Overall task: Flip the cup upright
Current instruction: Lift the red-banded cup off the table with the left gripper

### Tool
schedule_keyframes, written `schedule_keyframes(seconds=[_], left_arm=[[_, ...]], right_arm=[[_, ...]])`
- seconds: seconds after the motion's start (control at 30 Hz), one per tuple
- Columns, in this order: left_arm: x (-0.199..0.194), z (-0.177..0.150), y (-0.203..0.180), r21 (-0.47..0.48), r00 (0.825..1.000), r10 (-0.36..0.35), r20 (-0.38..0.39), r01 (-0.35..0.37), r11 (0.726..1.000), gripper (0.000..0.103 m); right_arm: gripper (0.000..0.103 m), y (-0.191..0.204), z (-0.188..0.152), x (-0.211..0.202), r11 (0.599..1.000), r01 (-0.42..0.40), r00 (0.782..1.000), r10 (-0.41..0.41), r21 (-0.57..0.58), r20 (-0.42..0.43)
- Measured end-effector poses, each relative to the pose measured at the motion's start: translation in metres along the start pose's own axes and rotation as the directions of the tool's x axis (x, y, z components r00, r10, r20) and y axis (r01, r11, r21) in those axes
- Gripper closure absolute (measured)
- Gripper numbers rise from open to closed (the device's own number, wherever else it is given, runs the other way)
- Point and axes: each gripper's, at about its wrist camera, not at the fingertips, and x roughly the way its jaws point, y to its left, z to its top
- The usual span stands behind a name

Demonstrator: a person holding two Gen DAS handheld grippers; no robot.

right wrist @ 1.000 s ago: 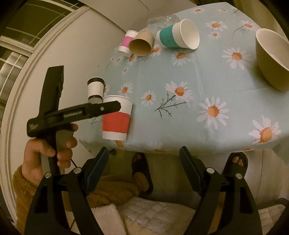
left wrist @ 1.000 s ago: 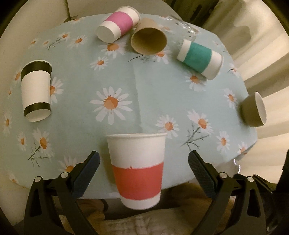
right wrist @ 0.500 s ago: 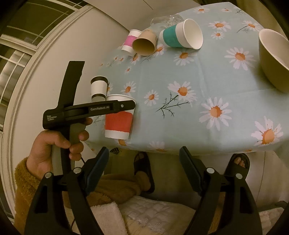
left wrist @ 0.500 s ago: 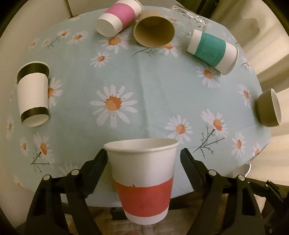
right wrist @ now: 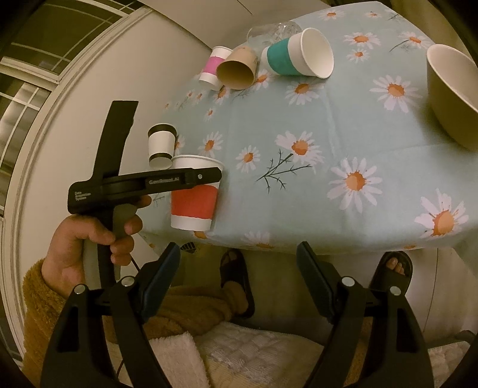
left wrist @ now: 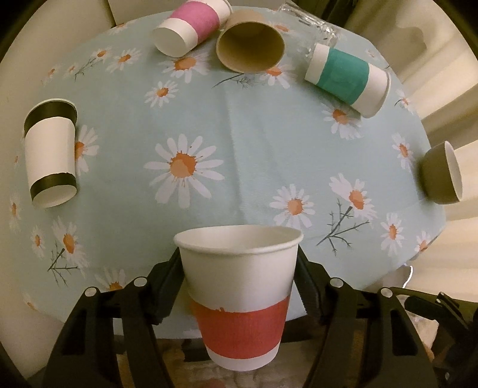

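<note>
A white paper cup with a red band (left wrist: pixel 239 295) stands upright at the table's near edge. My left gripper (left wrist: pixel 239 286) has closed around it, one finger on each side of its white upper part. The right wrist view shows the same cup (right wrist: pixel 194 197) at the table's left corner with the left gripper (right wrist: pixel 209 176) across it. My right gripper (right wrist: pixel 239 268) is open and empty, held below the table edge, well apart from the cup.
On the daisy tablecloth (left wrist: pixel 239 143) lie a black-banded cup (left wrist: pixel 50 158), a pink-banded cup (left wrist: pixel 188 27), a brown cup (left wrist: pixel 251 44), a teal-banded cup (left wrist: pixel 346 77) and a clear glass (left wrist: pixel 310 21). An olive bowl (left wrist: pixel 442 173) sits at the right edge. Feet in sandals (right wrist: pixel 236 274) show below the table.
My left gripper moved forward around the red-banded cup and its fingers closed from wide apart onto the cup's sides. The right gripper stayed nearly still.
</note>
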Motion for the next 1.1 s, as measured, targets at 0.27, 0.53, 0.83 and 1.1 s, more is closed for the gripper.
schedule_keyframes(seconds=[0.27,0.53,0.83,1.1], left_arm=[[-0.028,-0.012,0.007,-0.016,0.994,-0.047,0.100,0.049,0.999,0.037],[-0.053,-0.035,0.008,-0.017,0.964,-0.043,0.263,0.050,0.999,0.037],[-0.069,-0.066,0.005,-0.014,0.856,-0.034,0.515,0.048,0.999,0.037],[-0.073,-0.090,-0.010,0.011,0.708,-0.013,0.706,0.007,1.000,0.037]], right_arm=[[0.024,0.000,-0.002,0.001,1.000,-0.001,1.000,0.001,-0.004,0.000],[0.024,0.000,-0.001,0.002,1.000,0.004,1.000,-0.004,-0.003,0.002],[0.024,0.002,-0.002,0.002,1.000,0.011,1.000,-0.011,-0.013,0.008],[0.024,-0.007,0.000,0.001,1.000,0.013,1.000,-0.013,0.016,0.010]])
